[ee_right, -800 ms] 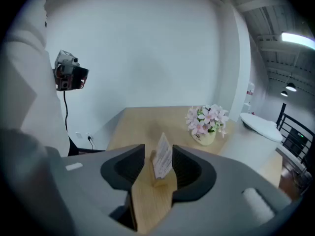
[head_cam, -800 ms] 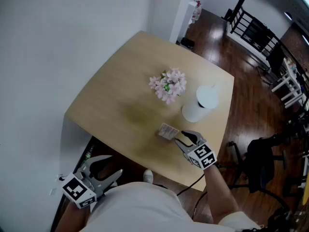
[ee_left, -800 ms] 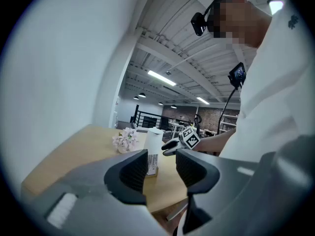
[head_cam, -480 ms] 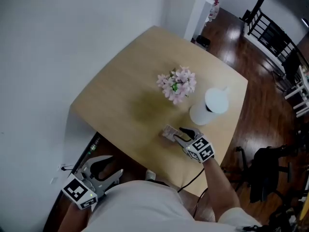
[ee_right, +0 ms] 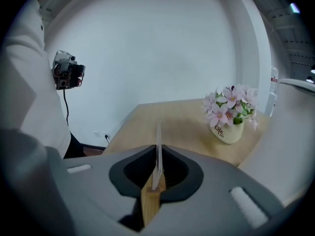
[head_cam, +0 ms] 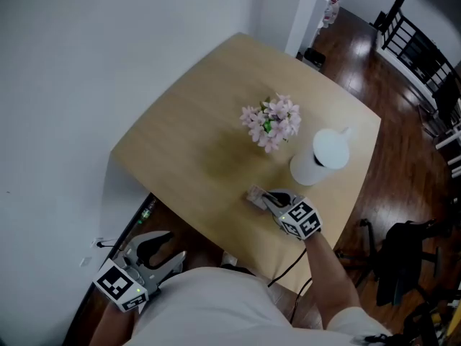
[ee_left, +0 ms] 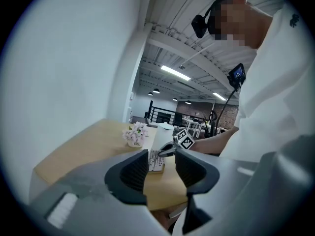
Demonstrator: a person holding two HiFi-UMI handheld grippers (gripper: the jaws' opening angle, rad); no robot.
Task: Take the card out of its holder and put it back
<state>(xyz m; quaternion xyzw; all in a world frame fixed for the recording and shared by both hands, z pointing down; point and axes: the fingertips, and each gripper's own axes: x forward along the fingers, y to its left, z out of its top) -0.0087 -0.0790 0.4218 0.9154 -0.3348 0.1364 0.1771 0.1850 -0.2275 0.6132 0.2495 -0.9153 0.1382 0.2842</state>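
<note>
A thin white card (ee_right: 158, 146) stands edge-on in a small wooden holder (ee_right: 150, 200) near the table's front edge. My right gripper (ee_right: 158, 168) reaches in from the right. Its jaws are closed against the card's two faces just above the holder. The head view shows the same card (head_cam: 256, 195) at the tips of the right gripper (head_cam: 270, 199). My left gripper (head_cam: 155, 262) hangs open and empty below the table's front-left edge, away from the card. In the left gripper view, the left gripper (ee_left: 161, 163) frames the distant card (ee_left: 156, 160).
A pot of pink flowers (head_cam: 272, 123) stands mid-table, beyond the card. A white lidded jug (head_cam: 320, 157) is close on the right of the right gripper. The wooden table (head_cam: 194, 135) abuts a white wall on the left. Dark wood floor and chairs lie to the right.
My right gripper has edged a little forward onto the card. The head view has shifted slightly. The left gripper stays where it was.
</note>
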